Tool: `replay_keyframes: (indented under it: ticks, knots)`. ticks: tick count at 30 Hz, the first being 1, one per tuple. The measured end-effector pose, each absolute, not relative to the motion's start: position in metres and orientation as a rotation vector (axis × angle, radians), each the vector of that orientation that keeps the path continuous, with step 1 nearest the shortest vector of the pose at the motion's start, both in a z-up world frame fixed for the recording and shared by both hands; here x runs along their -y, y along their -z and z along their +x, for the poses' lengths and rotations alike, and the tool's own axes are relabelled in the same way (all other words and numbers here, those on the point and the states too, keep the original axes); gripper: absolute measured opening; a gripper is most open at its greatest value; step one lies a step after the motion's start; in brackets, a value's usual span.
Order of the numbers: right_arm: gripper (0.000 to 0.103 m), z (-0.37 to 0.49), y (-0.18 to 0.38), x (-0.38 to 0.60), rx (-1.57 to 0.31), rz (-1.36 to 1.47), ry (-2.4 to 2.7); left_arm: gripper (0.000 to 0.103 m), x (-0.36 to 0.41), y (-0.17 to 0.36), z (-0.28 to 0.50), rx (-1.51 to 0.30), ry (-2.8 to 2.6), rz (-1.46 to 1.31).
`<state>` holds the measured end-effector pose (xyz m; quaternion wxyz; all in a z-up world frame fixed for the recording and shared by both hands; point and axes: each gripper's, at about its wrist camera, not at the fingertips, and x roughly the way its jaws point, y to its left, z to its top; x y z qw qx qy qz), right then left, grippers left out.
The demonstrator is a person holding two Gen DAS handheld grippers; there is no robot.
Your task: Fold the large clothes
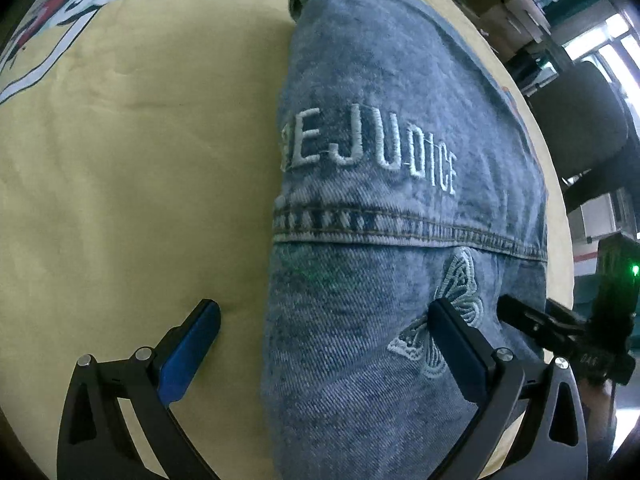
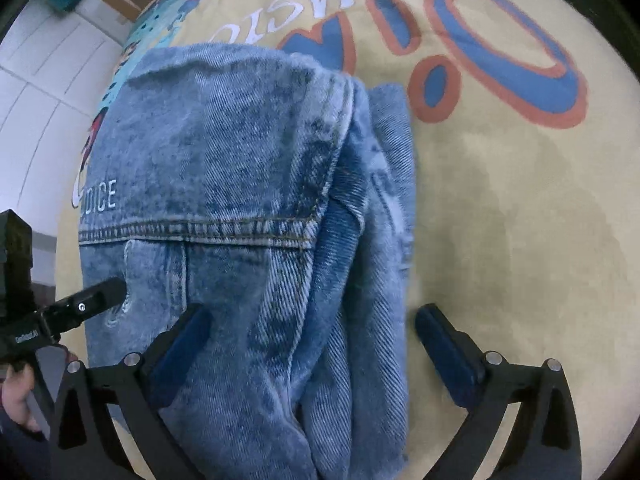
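Observation:
A folded blue denim jacket (image 1: 400, 160) with white embroidered letters and a butterfly lies on a yellow printed cloth (image 1: 120, 180). My left gripper (image 1: 324, 320) is open and straddles the jacket's left edge, one finger over the yellow cloth, the other over the denim. In the right wrist view the jacket (image 2: 240, 200) shows its folded sleeve side. My right gripper (image 2: 312, 324) is open and straddles the jacket's right edge. Each gripper shows in the other's view, the right gripper (image 1: 520, 316) and the left gripper (image 2: 104, 296), both near the jacket's near end.
The yellow cloth (image 2: 500, 220) carries large blue and orange letters (image 2: 500, 52) right of the jacket and a cartoon print (image 1: 60, 12) at far left. A dark office chair (image 1: 580, 128), boxes (image 1: 508, 12) and a white floor (image 2: 40, 80) lie beyond the table's edge.

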<state>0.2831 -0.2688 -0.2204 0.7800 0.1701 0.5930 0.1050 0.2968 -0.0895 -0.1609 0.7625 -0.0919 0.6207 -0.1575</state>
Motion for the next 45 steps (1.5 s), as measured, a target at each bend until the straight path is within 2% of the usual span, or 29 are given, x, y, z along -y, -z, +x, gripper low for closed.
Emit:
replay_keyframes:
  ticks: [2,4,7,8,9,10,13,15,17,20,27,31,36,40,42,43,45]
  knots:
    - [0.101,0.286,0.220,0.267,-1.283,0.364,-0.233,0.103,0.092,0.159,0.301,-1.348,0.357,-0.195]
    - [0.093,0.288,0.217,0.262,-1.277,0.364,-0.249,0.103,0.094,0.161,0.304,-1.347,0.371,-0.195]
    - [0.073,0.291,0.213,0.255,-1.286,0.376,-0.256,0.100,0.099,0.164,0.309,-1.357,0.392,-0.208]
    - [0.063,0.291,0.212,0.254,-1.287,0.378,-0.263,0.093,0.096,0.166,0.306,-1.361,0.411,-0.223]
    - [0.059,0.293,0.211,0.251,-1.289,0.374,-0.269,0.088,0.093,0.168,0.304,-1.364,0.428,-0.242]
    - [0.056,0.294,0.210,0.249,-1.293,0.367,-0.274,0.072,0.094,0.166,0.304,-1.366,0.451,-0.260]
    - [0.038,0.296,0.206,0.247,-1.296,0.376,-0.264,0.066,0.095,0.160,0.304,-1.353,0.468,-0.228]
    - [0.028,0.296,0.200,0.239,-1.304,0.338,-0.241,0.054,0.096,0.157,0.307,-1.369,0.486,-0.246]
    - [0.025,0.297,0.188,0.229,-1.294,0.293,-0.223,0.038,0.095,0.143,0.309,-1.366,0.509,-0.226]
    - [0.022,0.296,0.166,0.214,-1.271,0.238,-0.220,0.034,0.101,0.116,0.303,-1.309,0.530,-0.122]
    - [0.022,0.286,0.119,0.182,-1.178,0.230,-0.277,0.033,0.055,0.061,0.280,-1.196,0.518,-0.110]
    - [0.022,0.288,0.094,0.163,-1.153,0.192,-0.333,0.033,0.019,0.049,0.266,-1.166,0.478,-0.124]
    - [0.022,0.286,0.100,0.155,-1.189,0.149,-0.350,0.033,-0.014,0.077,0.246,-1.194,0.427,-0.132]
    - [0.023,0.282,0.140,0.149,-1.256,0.131,-0.320,0.035,-0.029,0.117,0.238,-1.278,0.393,-0.167]
    - [0.024,0.285,0.155,0.141,-1.273,0.115,-0.302,0.039,-0.029,0.132,0.234,-1.289,0.379,-0.169]
    - [0.025,0.283,0.161,0.142,-1.269,0.110,-0.292,0.044,-0.029,0.135,0.231,-1.282,0.373,-0.164]
    - [0.032,0.283,0.161,0.144,-1.257,0.113,-0.284,0.052,-0.026,0.133,0.229,-1.251,0.352,-0.139]
